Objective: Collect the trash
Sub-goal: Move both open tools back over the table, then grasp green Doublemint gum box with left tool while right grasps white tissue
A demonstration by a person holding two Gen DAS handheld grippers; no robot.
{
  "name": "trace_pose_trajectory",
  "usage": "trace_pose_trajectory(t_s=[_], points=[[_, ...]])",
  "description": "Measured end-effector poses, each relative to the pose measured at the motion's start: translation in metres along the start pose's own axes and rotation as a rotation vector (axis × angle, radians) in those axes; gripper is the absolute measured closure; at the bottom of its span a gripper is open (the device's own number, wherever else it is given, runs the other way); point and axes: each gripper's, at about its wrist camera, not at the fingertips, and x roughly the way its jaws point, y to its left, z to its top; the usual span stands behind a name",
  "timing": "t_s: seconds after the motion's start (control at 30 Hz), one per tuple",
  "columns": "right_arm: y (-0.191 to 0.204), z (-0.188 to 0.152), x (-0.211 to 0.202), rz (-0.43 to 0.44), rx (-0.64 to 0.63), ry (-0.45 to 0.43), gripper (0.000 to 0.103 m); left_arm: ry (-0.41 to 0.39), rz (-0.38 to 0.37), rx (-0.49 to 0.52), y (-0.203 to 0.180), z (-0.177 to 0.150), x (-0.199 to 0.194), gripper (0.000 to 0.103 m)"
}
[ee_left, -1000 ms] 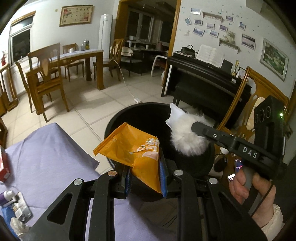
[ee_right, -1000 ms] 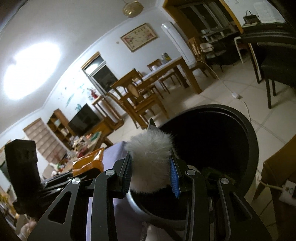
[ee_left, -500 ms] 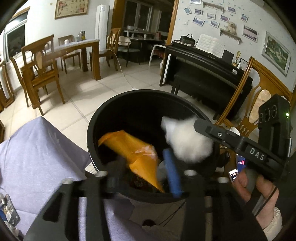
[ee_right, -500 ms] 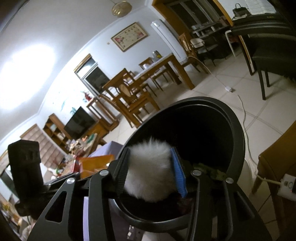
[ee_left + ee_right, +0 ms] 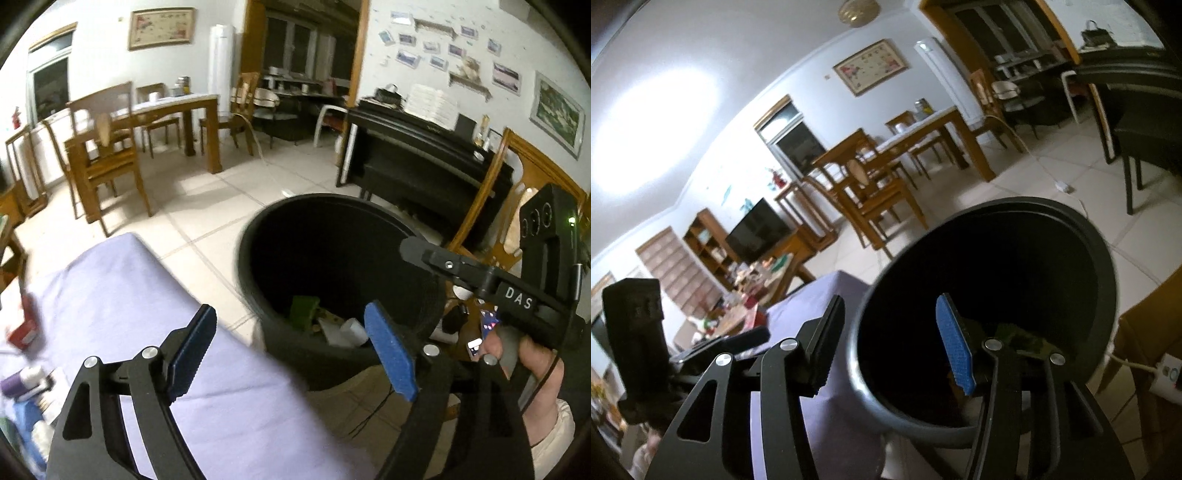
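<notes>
At lower left of the left wrist view, the lavender-covered desk (image 5: 122,295) carries blurred clutter. The left gripper (image 5: 291,350) has its fingers spread wide, holding nothing. The black trash bin (image 5: 258,236) at centre holds green and white scraps (image 5: 325,321). At right, the right gripper (image 5: 890,343) has its fingers spread, empty, over the bin's rim.

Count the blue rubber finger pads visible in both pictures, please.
3. Two on the open left gripper: one pad left, one right. One on the open right gripper; its other pad shows only black.
</notes>
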Motion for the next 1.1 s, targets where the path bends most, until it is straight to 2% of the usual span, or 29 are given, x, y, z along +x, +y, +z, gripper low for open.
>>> trace_pose_trajectory(t_s=[0.1, 0.2, 0.47, 0.7, 0.77, 0.83, 0.9, 1.1], points=[[0.025, -0.002, 0.010, 0.026, -0.039, 0.027, 0.051, -0.007, 0.039, -0.056, 0.027, -0.011, -0.020, 0.021], [0.058, -0.009, 0.024, 0.062, -0.085, 0.063, 0.040, -0.016, 0.087, -0.122, 0.062, -0.025, -0.042, 0.021], [0.169, -0.049, 0.083, 0.199, -0.254, 0.233, 0.040, -0.030, 0.224, -0.269, 0.153, -0.070, -0.101, 0.021], [0.248, -0.103, 0.134, 0.286, -0.375, 0.409, 0.040, 0.060, 0.339, -0.379, 0.224, -0.114, -0.119, 0.022], [0.263, -0.116, 0.146, 0.292, -0.410, 0.447, 0.040, 0.087, 0.345, -0.402, 0.239, -0.123, -0.116, 0.022], [0.269, -0.124, 0.151, 0.294, -0.436, 0.468, 0.040, 0.112, 0.314, -0.428, 0.255, -0.134, -0.114, 0.035], [0.279, -0.132, 0.161, 0.289, -0.451, 0.485, 0.040, 0.126, 0.296, -0.444, 0.264, -0.140, -0.111, 0.039], [0.286, -0.141, 0.183, 0.243, -0.469, 0.524, 0.040, 0.118, 0.264, -0.452, 0.269, -0.143, -0.109, 0.050]])
